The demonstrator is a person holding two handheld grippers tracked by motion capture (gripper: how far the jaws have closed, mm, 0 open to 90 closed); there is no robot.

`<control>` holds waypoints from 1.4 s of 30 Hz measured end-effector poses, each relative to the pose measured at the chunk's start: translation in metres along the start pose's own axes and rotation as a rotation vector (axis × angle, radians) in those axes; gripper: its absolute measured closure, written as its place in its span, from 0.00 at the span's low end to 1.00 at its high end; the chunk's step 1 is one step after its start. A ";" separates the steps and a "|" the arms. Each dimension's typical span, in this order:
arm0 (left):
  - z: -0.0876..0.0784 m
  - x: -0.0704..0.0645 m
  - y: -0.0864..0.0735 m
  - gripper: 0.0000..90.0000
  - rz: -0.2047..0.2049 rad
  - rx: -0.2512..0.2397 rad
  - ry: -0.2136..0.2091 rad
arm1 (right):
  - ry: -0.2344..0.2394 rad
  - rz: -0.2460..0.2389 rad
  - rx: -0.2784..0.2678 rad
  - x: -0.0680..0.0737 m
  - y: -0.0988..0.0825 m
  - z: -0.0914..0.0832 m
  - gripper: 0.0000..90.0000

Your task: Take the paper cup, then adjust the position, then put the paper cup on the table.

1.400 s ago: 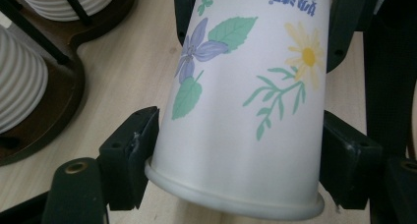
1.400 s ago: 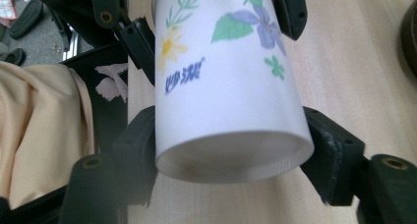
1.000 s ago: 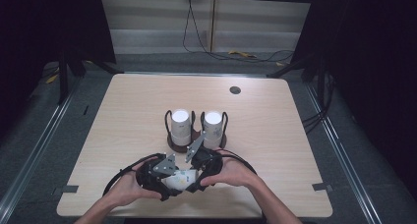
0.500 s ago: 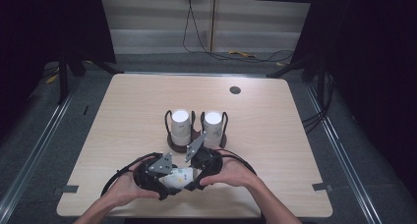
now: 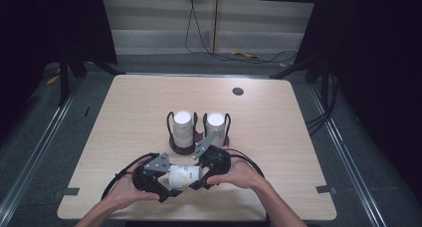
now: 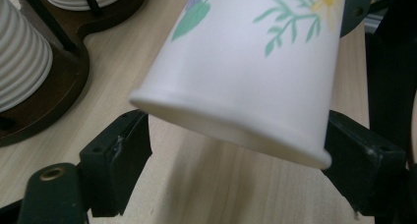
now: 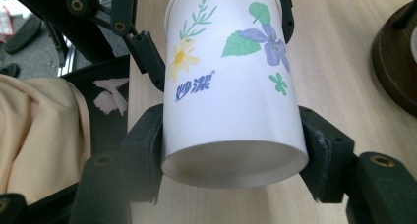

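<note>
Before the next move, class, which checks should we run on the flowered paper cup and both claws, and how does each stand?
1. Right claw shut on paper cup at its base end: ok; its jaws have just been closing.
2. Left claw pressing the rim end: cannot tell.
3. Cup wall undented: ok where visible.
4. Cup apart from wooden cup holder: ok.
5. Bare table beside the cup: ok.
</note>
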State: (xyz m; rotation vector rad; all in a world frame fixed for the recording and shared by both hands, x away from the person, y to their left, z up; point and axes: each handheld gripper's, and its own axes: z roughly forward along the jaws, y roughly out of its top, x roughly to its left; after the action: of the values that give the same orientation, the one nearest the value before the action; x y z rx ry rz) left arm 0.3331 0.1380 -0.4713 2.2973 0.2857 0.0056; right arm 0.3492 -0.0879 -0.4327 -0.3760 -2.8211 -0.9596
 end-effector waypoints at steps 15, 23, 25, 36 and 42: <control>-0.011 0.009 -0.003 0.20 -0.130 -0.146 0.009 | -0.013 0.066 -0.143 -0.007 -0.016 -0.011 0.41; -0.014 0.011 -0.002 0.24 -0.173 -0.175 -0.020 | -0.019 0.097 -0.247 -0.006 -0.026 -0.018 0.41; -0.014 0.011 -0.002 0.24 -0.179 -0.183 -0.019 | -0.023 0.102 -0.266 -0.006 -0.028 -0.019 0.41; -0.016 0.010 -0.001 0.23 -0.178 -0.237 -0.022 | -0.032 0.135 -0.334 -0.003 -0.037 -0.019 0.41; -0.015 0.011 0.002 0.22 -0.167 -0.275 -0.021 | -0.045 0.140 -0.368 -0.001 -0.041 -0.021 0.42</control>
State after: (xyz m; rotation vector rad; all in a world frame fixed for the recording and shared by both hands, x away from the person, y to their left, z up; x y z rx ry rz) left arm 0.3423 0.1503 -0.4609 1.9939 0.4377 -0.0604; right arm 0.3397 -0.1323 -0.4397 -0.6325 -2.6054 -1.4535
